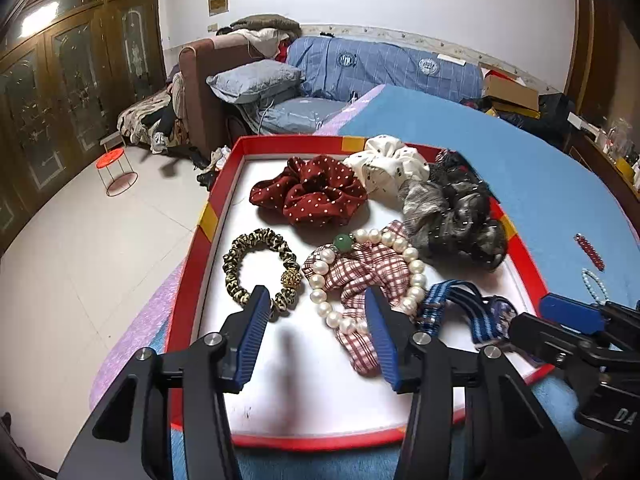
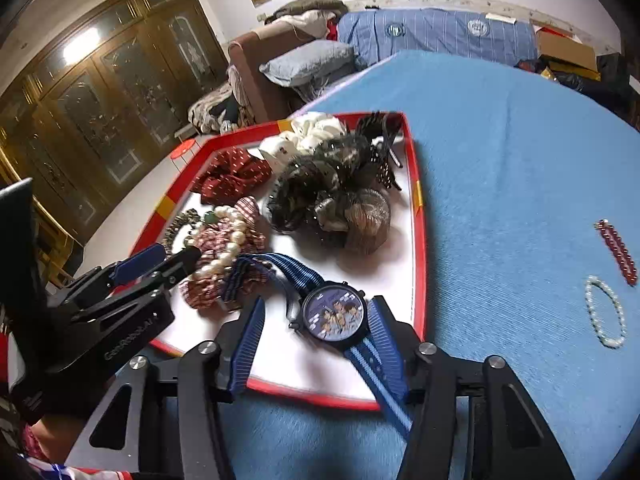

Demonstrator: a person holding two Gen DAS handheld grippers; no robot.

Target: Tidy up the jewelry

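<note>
A red tray with a white floor holds several scrunchies, a leopard hair tie, a pearl bracelet with a green bead, and a watch on a blue striped strap. My left gripper is open just above the tray's near part, its right finger over the plaid scrunchie and the pearls. My right gripper is open around the watch, whose face lies against the right finger, while the left finger stands well clear. A red bead bracelet and a pale bead bracelet lie on the blue cloth right of the tray.
The dark red, white and grey-black scrunchies fill the tray's far half. The two grippers are close side by side over the tray's near edge. Beyond the table lie a tiled floor, a sofa and wooden cabinets.
</note>
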